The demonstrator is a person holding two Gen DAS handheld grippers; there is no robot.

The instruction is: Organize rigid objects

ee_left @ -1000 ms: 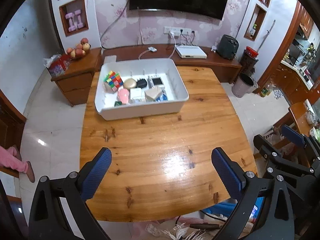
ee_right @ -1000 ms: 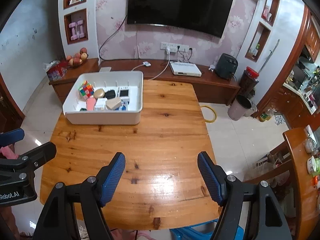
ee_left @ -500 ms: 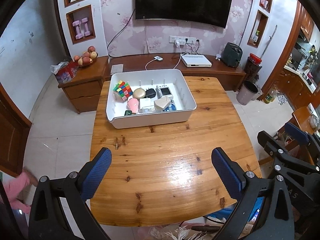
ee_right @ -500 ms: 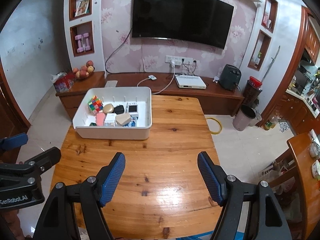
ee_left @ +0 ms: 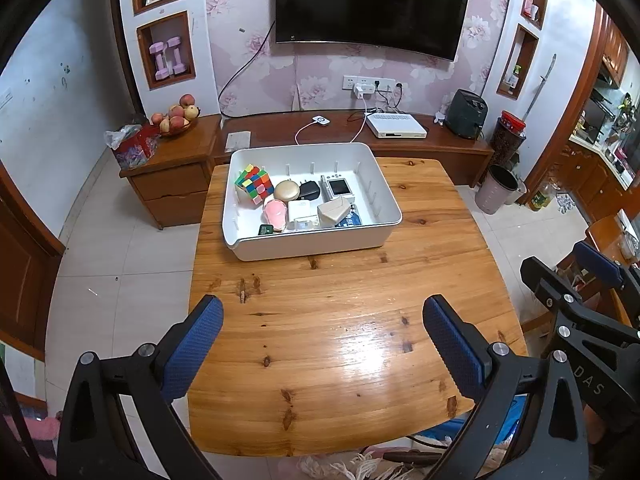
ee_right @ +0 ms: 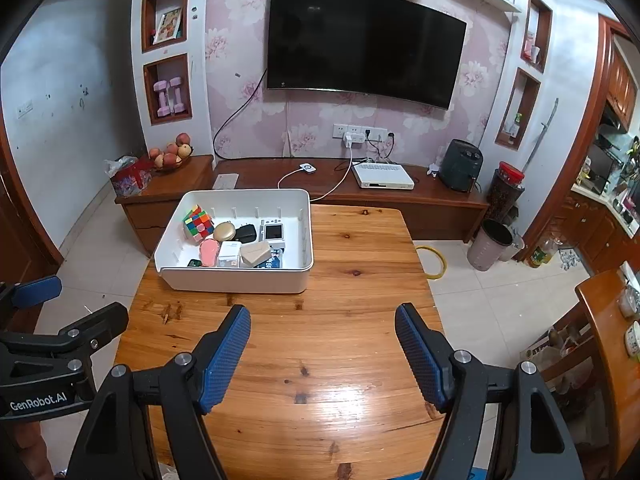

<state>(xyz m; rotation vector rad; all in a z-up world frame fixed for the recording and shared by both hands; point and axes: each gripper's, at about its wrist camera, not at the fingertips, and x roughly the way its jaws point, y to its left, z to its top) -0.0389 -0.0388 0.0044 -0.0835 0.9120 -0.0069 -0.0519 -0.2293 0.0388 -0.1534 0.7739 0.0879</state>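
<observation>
Left claw: jaws wide, nothing between them. Right claw: jaws wide, nothing between them. White bin: at desk's far left, holding puzzle cube, camera, other small items. Yellow hoop: on floor, seen in right wrist view only. Room: wall television, low wooden cabinet, fruit bowl.

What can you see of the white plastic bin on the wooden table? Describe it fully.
The white plastic bin is a shallow rectangular tray with rounded corners and slotted inner walls. It sits flat at the far left part of the wooden table, open-topped. Small objects, including a multicoloured puzzle cube, crowd its left half; its right side is bare. Neither gripper touches it.
</observation>
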